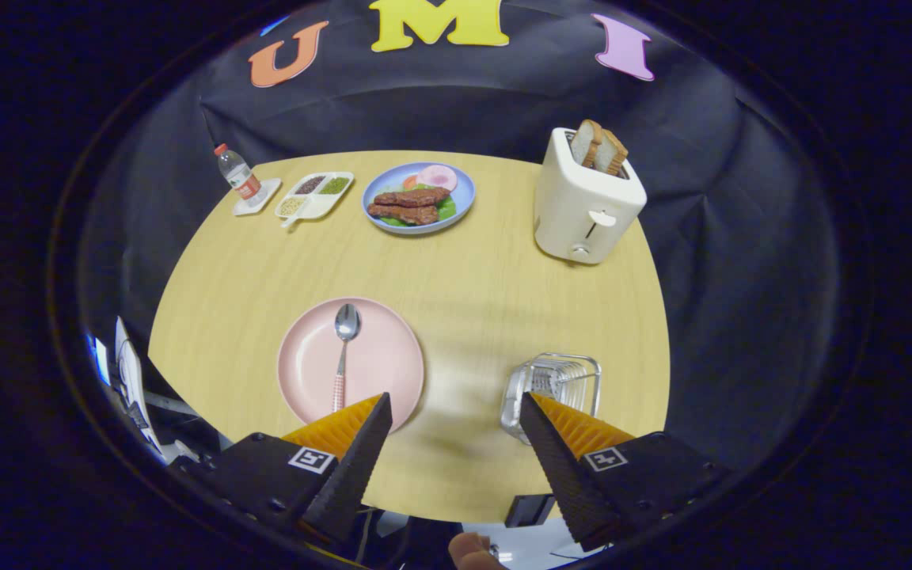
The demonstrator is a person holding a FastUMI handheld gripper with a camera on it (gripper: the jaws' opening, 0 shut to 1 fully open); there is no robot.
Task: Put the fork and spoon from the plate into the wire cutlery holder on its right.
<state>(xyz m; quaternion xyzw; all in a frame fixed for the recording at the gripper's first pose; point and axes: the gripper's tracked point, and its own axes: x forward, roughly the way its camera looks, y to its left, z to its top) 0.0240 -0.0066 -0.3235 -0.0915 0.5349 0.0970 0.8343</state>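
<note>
Gripper (456,404): fingers spread wide, empty, above the near table (464,301) edge. Spoon (343,344): on pink plate (381,356), at 11 o'clock from the fingers, handle toward left finger. Wire cutlery holder (555,384): at 1 o'clock, behind right fingertip. Toaster (587,202): further, 1 o'clock. Blue food plate (419,198): 12 o'clock, far.

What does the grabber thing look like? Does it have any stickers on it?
The gripper has two long wedge-shaped fingers that narrow to points, with ridged, ribbed faces. They stand wide apart, open, with nothing between them. Each finger sits on a blocky black base, and each base carries a small square black-and-white marker, like a checker-pattern sticker. A bit of the person's hand shows below them.
</note>
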